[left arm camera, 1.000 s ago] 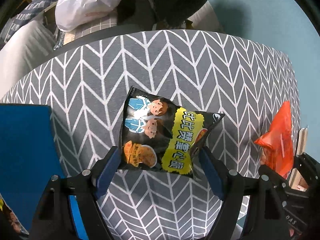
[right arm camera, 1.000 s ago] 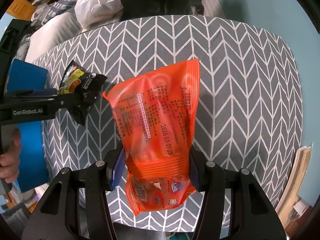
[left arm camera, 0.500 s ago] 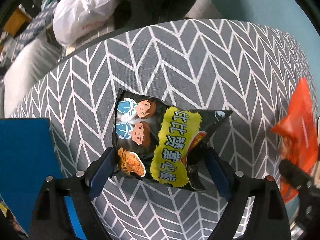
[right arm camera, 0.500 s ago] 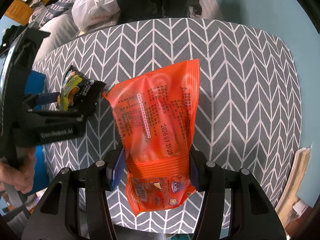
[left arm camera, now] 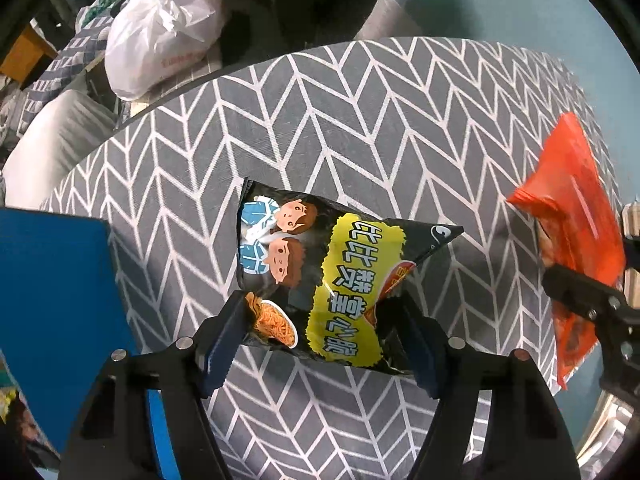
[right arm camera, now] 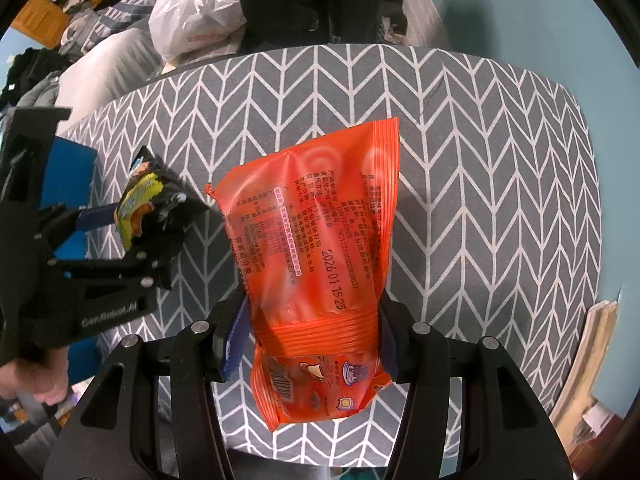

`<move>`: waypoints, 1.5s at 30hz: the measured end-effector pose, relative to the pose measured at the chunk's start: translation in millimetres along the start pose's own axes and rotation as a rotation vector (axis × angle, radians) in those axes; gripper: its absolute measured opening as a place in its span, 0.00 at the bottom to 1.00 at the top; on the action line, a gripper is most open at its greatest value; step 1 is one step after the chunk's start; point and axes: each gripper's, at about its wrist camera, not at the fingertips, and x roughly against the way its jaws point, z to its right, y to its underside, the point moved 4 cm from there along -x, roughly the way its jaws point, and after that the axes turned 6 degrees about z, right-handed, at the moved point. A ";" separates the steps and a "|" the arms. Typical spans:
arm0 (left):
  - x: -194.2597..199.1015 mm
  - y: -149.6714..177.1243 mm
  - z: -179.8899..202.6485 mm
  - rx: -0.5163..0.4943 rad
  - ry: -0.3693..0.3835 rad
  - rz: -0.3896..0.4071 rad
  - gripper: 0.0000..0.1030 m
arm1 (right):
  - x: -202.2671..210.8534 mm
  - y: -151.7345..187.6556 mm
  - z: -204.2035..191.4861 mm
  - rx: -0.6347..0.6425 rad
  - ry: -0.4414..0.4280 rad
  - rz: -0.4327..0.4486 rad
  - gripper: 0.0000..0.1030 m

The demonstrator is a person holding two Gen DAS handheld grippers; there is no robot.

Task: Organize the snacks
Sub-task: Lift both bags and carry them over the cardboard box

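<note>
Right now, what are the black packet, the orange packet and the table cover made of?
Black packet: glossy printed plastic film, probably; it creases and shines.
Orange packet: thin glossy film, slightly see-through, with a ribbed seal.
Table cover: matte woven cloth, likely; grey with white chevrons.

Past the round table's grey chevron cloth [left arm camera: 360,128] I see a tied white plastic bag [left arm camera: 164,32] on checked bedding, a pale bolster [left arm camera: 52,140] beside it, someone's dark-clothed legs [right arm camera: 312,0], and teal floor [left arm camera: 500,4].
</note>
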 end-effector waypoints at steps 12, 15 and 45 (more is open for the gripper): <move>71.3 21.1 -16.0 0.032 -0.026 0.074 0.72 | 19.9 -4.1 -26.3 0.076 -0.004 0.022 0.53; 93.9 27.1 -23.1 0.052 -0.023 0.098 0.72 | 28.6 -6.3 -37.4 0.102 -0.005 0.034 0.53; 197.0 96.1 -180.4 0.382 -0.077 0.224 0.72 | 65.1 -46.2 -226.9 0.467 -0.139 0.097 0.53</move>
